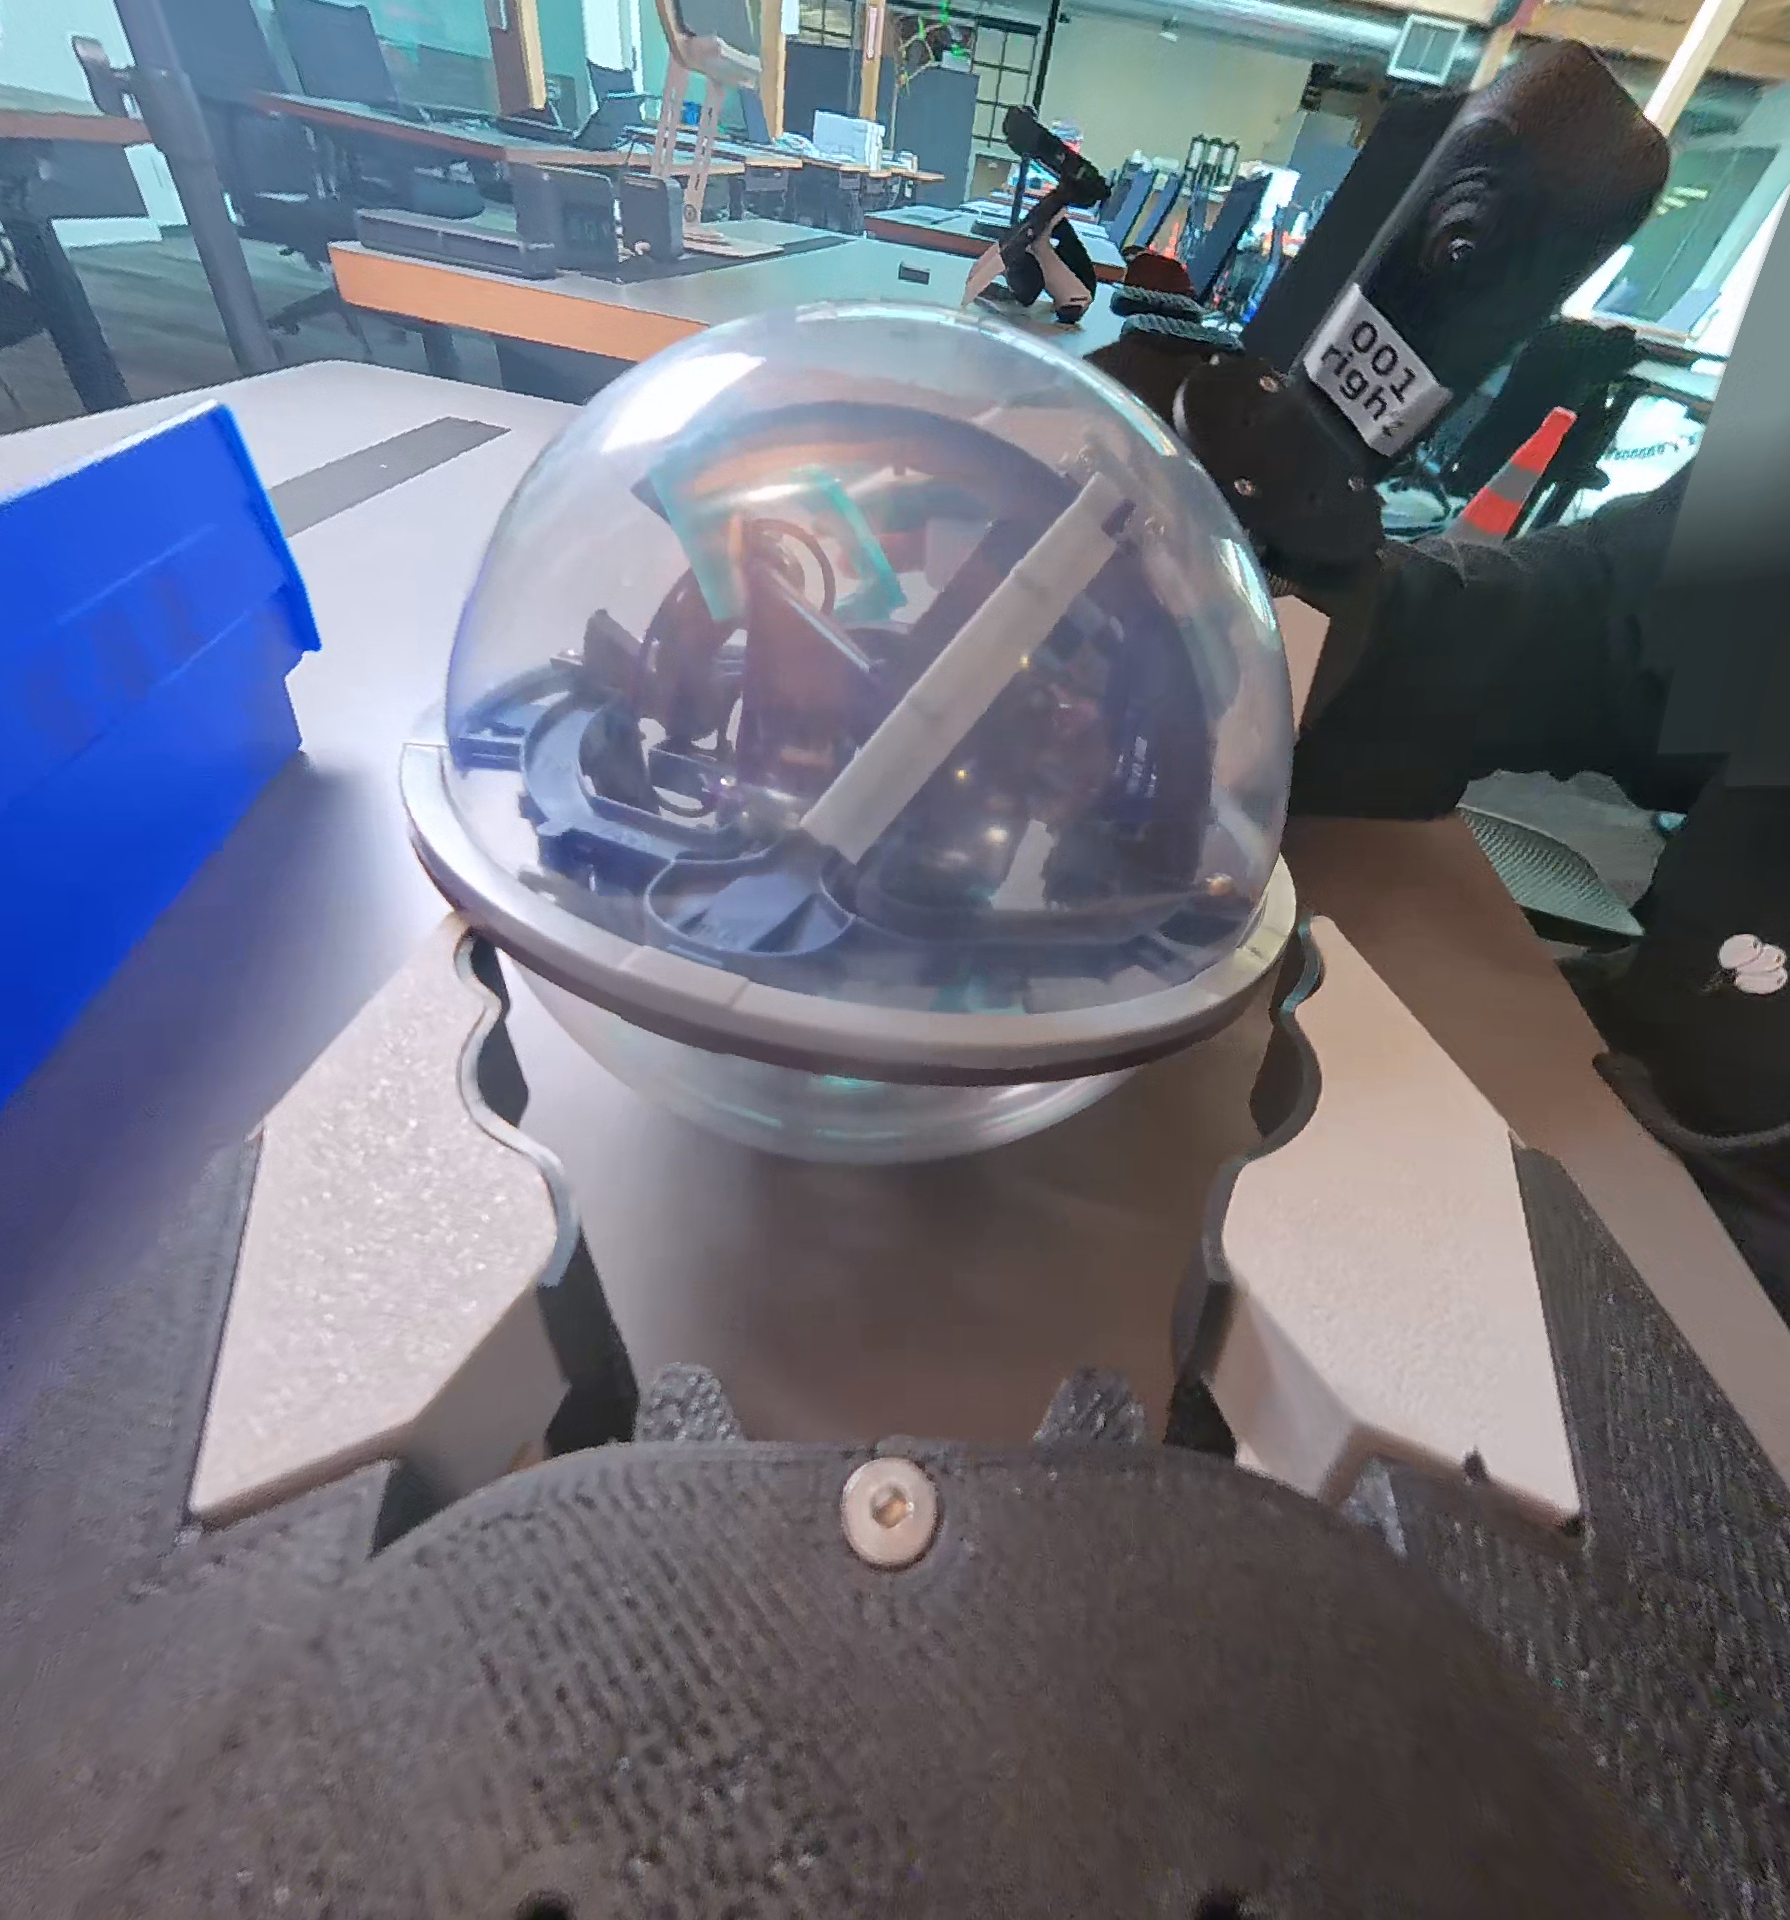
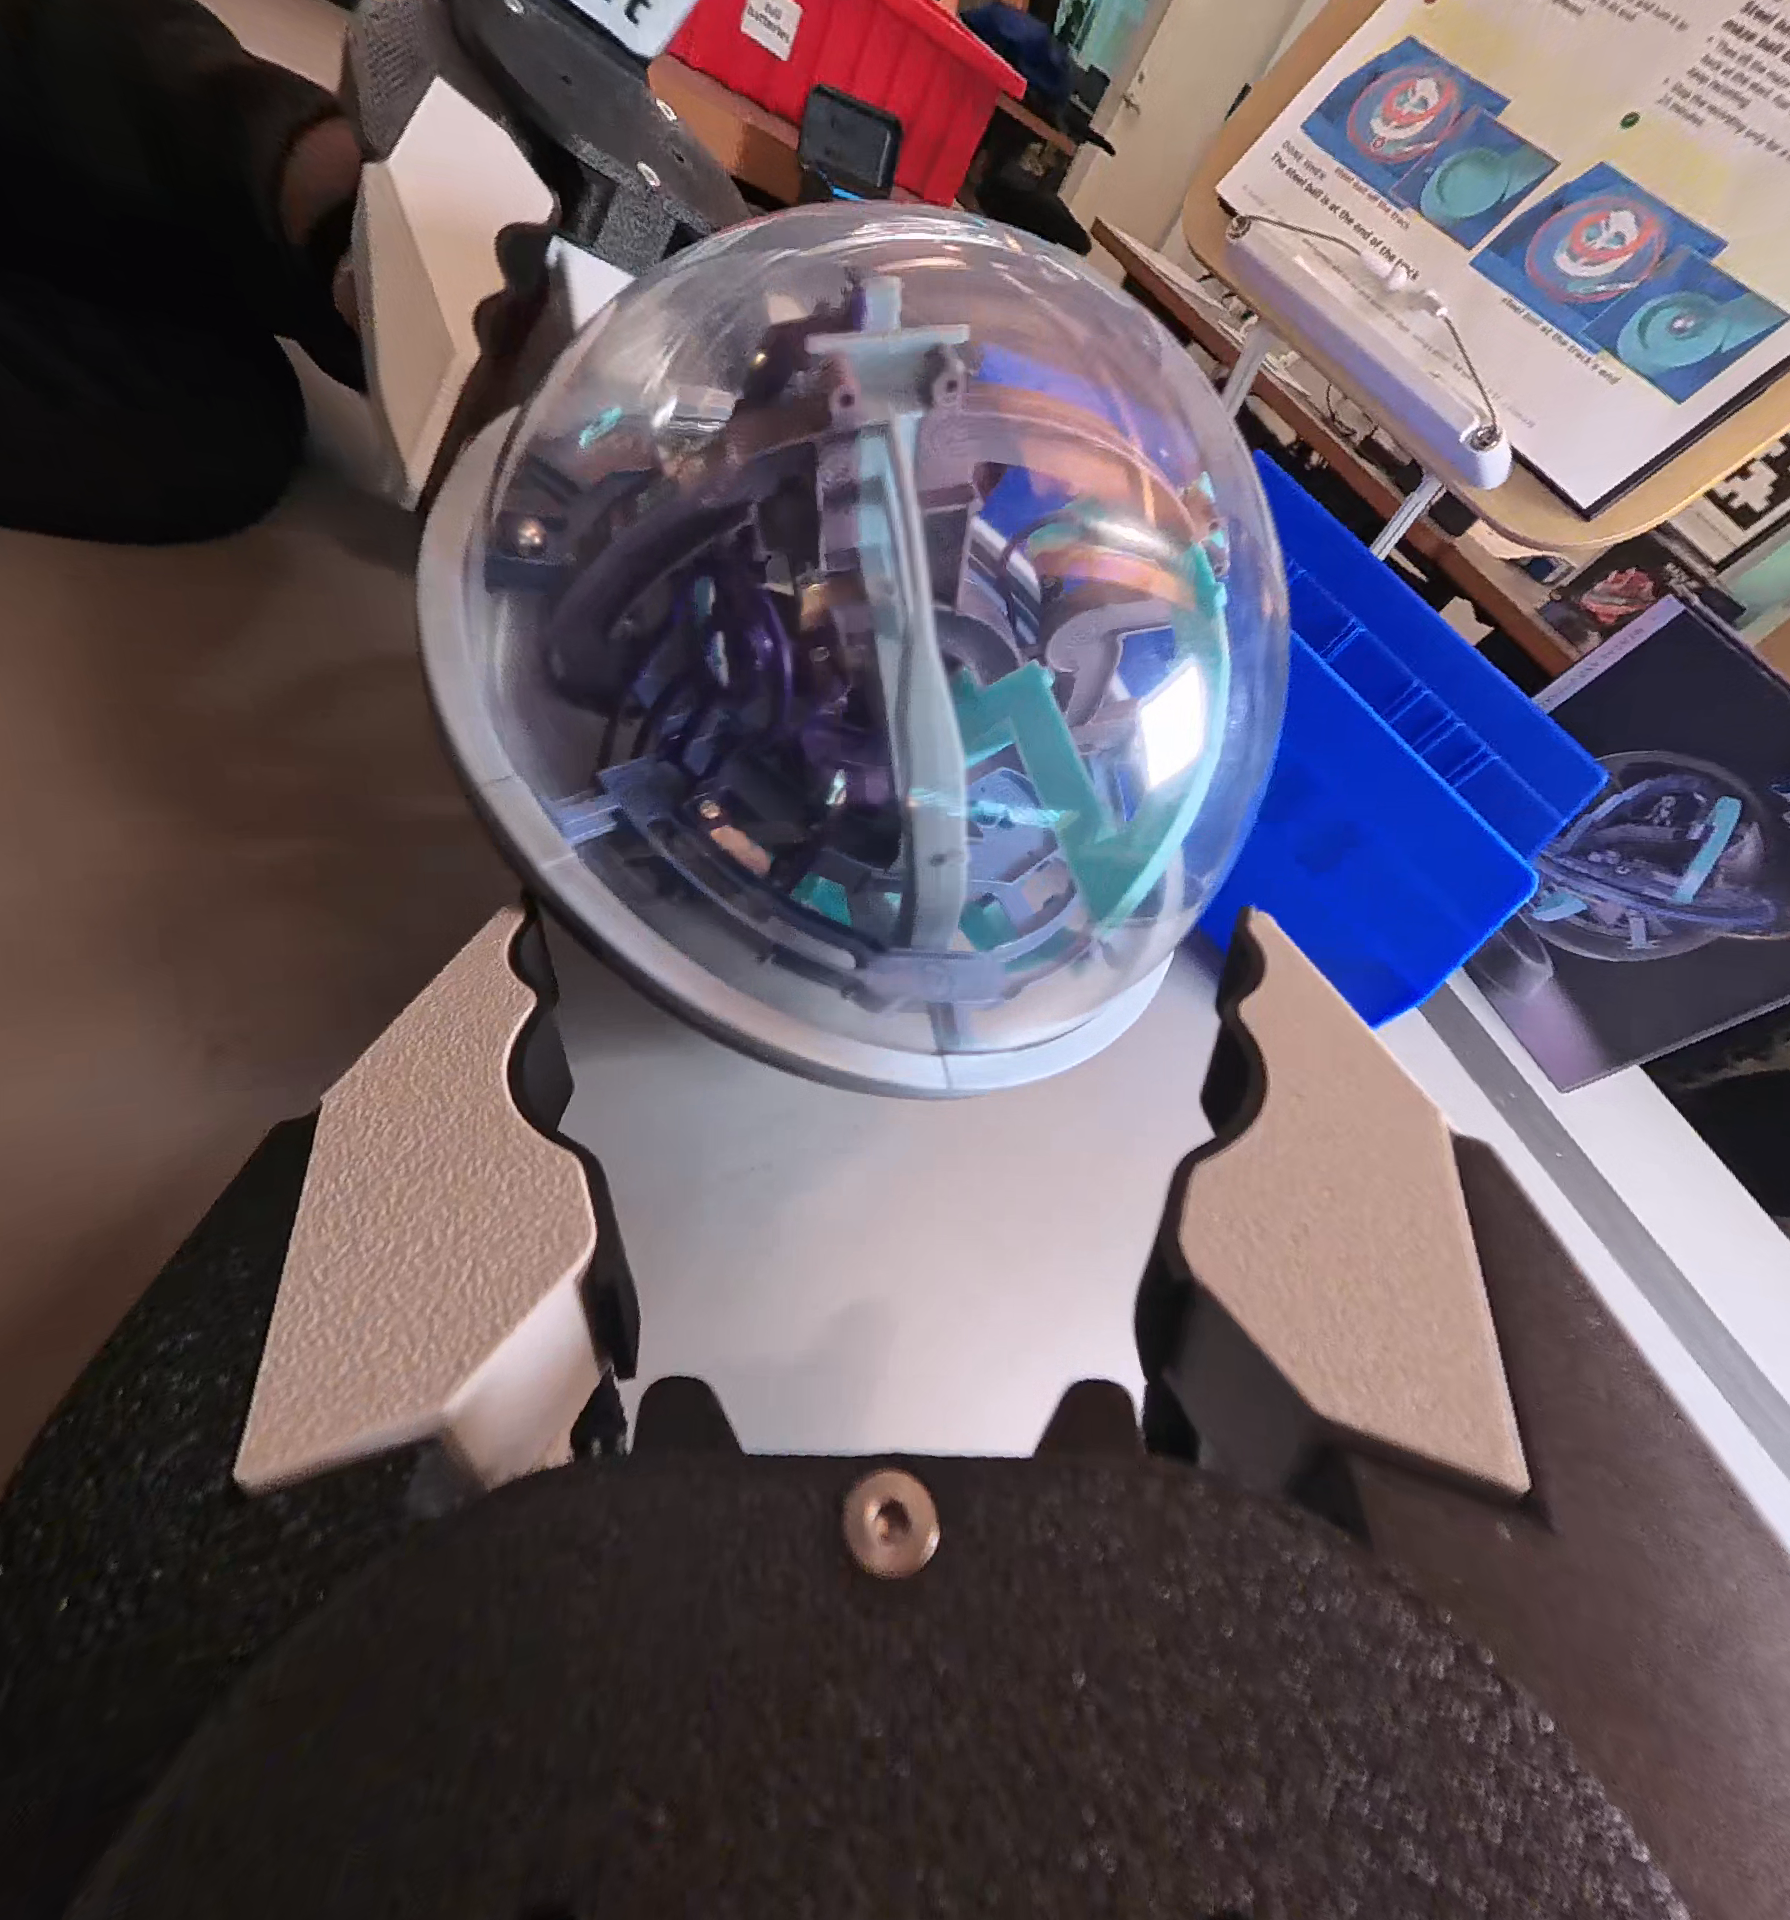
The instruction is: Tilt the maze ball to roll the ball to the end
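Note:
The maze ball [image 1: 870, 644] is a clear sphere with a grey ring around its middle and coloured tracks inside. It sits between the fingertips of my left gripper [image 1: 886, 935]. The ring rests over both tips and the pads lie against the lower half. A small steel ball [image 1: 1220, 886] lies at the ring's right side. In the right wrist view the maze ball [image 2: 860, 644] is tilted, and the steel ball [image 2: 529, 532] is at its left. My right gripper [image 2: 886, 935] is open around its near side. Its right pad [image 2: 1246, 935] stands clear of the sphere.
A blue bin [image 1: 91, 727] stands on the table left of the ball; it also shows in the right wrist view [image 2: 1410, 790]. The maze's box [image 2: 1701, 852] and an instruction sheet [image 2: 1545, 208] stand beyond it. A person's dark sleeve [image 1: 1493, 644] holds the right gripper.

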Motion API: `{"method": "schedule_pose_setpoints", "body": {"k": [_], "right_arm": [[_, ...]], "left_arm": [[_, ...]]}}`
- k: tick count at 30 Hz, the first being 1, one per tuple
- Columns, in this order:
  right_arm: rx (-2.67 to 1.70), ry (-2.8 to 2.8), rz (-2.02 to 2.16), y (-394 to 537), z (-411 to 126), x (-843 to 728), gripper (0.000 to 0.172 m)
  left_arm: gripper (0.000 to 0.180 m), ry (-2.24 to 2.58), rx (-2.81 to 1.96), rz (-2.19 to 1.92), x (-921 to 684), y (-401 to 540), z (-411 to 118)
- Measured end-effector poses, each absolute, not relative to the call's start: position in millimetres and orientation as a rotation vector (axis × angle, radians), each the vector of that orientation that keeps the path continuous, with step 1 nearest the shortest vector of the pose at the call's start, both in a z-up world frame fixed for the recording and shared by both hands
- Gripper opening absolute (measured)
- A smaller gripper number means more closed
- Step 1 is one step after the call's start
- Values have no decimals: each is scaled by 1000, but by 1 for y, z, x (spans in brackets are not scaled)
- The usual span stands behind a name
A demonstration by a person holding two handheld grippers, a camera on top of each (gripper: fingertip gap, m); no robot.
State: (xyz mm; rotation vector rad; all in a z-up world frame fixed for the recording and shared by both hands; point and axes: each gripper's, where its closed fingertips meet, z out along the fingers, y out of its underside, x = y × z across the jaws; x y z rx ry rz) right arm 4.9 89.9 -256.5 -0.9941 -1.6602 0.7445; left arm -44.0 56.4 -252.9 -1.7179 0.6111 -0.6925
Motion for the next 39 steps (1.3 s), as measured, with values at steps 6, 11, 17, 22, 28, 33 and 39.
{"method": "schedule_pose_setpoints", "body": {"k": [6, 11, 17, 22, 28, 33, 39], "right_arm": [[-994, -1704, 775, 91, -264, 0, 122], [-1005, -1680, 819, 93, -260, -3, 118], [-999, -1656, 873, 89, -253, -2, 120], [-1019, -1637, 947, 87, -250, -1, 121], [-1025, -1631, 963, 86, -249, -2, 121], [-1024, -1627, 967, 85, -248, -1, 121], [-1039, -1638, 955, 86, -251, -1, 121]], "left_arm": [[151, 605, -1557, -722, -50, 53, -228], [146, 564, -1520, -738, -58, 67, -225], [146, 565, -1559, -769, -56, 66, -233], [146, 533, -1594, -809, -54, 65, -235], [146, 521, -1597, -818, -55, 65, -235], [146, 521, -1597, -829, -55, 64, -235], [146, 537, -1591, -810, -54, 64, -235]]}}
